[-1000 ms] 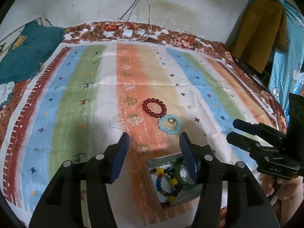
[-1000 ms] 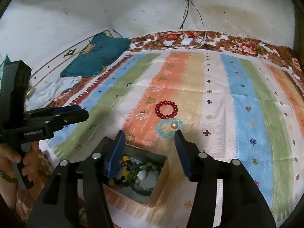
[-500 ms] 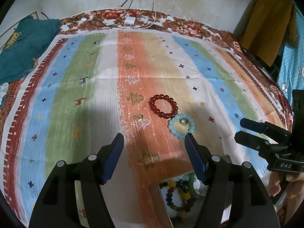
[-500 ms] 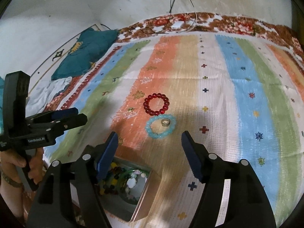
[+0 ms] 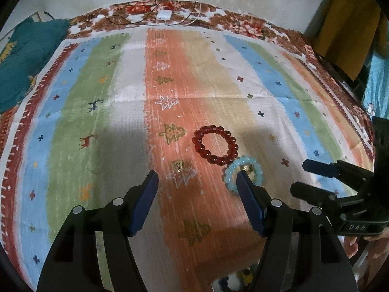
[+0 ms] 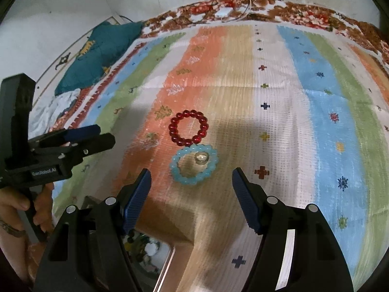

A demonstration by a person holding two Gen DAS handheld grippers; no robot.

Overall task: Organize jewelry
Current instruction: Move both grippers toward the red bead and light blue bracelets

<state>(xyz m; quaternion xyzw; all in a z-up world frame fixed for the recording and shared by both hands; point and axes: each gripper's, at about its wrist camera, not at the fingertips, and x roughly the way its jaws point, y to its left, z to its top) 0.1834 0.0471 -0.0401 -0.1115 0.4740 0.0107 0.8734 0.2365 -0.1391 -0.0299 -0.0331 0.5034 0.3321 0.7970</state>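
A red bead bracelet (image 5: 215, 145) (image 6: 189, 128) lies on the striped cloth. Next to it, nearer me, a light blue bead bracelet (image 5: 231, 177) (image 6: 193, 165) lies with a small ring (image 6: 201, 157) inside it. A small gold piece (image 5: 179, 165) lies left of the bracelets. My left gripper (image 5: 197, 177) is open and empty above the cloth, its right finger over the blue bracelet's edge. My right gripper (image 6: 190, 175) is open and empty, just short of the blue bracelet. An open metal box (image 6: 167, 258) with beaded jewelry sits at the near edge, under the grippers.
The striped cloth (image 5: 121, 121) covers a bed. A teal pillow (image 5: 22, 56) (image 6: 97, 56) lies at the far left. A white charger with cables (image 5: 164, 15) lies at the far edge by the wall. Yellow clothing (image 5: 345, 29) hangs at the right.
Both grippers have moved forward and lower toward the bracelets. The metal box has slid back to the bottom edge of both views. Both stay open.
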